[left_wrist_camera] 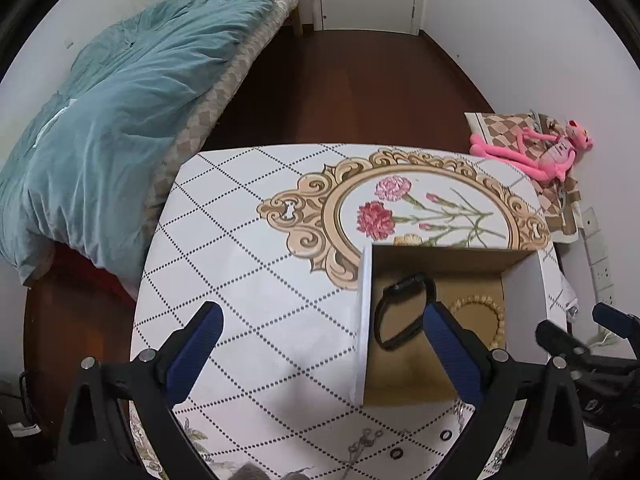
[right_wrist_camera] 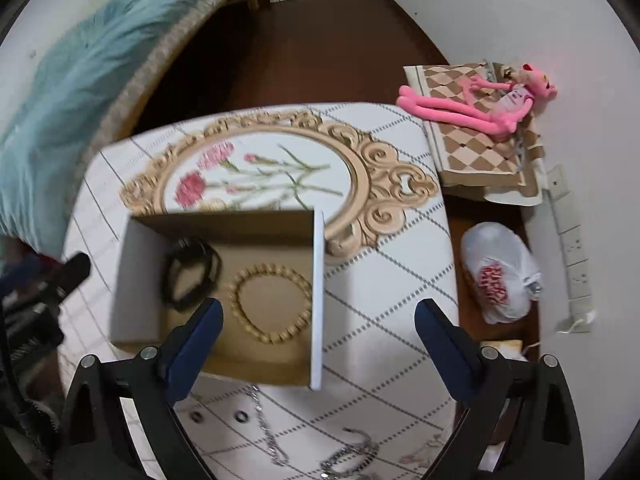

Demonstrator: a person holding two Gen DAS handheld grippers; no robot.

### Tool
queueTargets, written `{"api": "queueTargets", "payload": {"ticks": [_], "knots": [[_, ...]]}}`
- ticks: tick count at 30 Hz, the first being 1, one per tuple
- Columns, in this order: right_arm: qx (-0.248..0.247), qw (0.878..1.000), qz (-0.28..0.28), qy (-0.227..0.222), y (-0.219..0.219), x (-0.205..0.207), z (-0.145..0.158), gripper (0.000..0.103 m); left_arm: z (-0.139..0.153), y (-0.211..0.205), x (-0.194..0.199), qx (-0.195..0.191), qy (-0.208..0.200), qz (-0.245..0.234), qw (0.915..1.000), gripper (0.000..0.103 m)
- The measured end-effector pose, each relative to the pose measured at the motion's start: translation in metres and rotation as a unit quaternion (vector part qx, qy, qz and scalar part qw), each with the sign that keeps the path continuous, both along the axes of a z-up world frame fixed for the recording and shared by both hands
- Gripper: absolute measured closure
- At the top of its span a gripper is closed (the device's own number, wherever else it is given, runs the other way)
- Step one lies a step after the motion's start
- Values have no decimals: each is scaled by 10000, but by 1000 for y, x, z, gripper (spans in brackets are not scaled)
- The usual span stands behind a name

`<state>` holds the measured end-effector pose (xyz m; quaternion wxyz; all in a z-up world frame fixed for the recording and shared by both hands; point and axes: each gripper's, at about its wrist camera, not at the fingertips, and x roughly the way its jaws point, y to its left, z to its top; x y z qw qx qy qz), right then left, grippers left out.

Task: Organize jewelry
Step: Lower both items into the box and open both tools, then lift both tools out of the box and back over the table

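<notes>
Jewelry is partly sorted: a black band (right_wrist_camera: 190, 274) and a beaded bracelet (right_wrist_camera: 272, 304) already lie on the floor of the open cardboard box (right_wrist_camera: 132, 280) on the table (left_wrist_camera: 248, 248), apart from each other. Left outside, on the table's near edge in front of the box, are silver chains (right_wrist_camera: 268, 436), a chain bracelet (right_wrist_camera: 352, 456) and small rings (right_wrist_camera: 241, 416) — so I judge the job roughly half done. Both the left tongs (left_wrist_camera: 322, 354) and the right tongs (right_wrist_camera: 318, 344) stand spread wide and hold nothing, poised over the box's near side.
</notes>
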<state>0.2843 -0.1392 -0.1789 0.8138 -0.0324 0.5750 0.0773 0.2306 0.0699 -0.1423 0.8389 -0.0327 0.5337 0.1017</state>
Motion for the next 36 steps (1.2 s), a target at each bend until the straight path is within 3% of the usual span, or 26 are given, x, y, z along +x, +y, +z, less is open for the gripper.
{"api": "queueTargets", "payload": {"ticks": [8,28,33,36], "knots": [[-137,9997,-39,-200,1,-29,4,5,11,-11,-28,67,-64,-51,9999,1],[20,9861,-249,-1644,-18,-128,130,5,115,-25,-114,-53,-1084,-219,9939,1],[271,9841,-268,-1737,-22,-152,143,5,116,-23,-130,-144,-1063,-76,9942,1],[338,9855,-369,-1618,-30,-161,134,5,101,-23,-139,-68,-949,6,9955,1]]}}
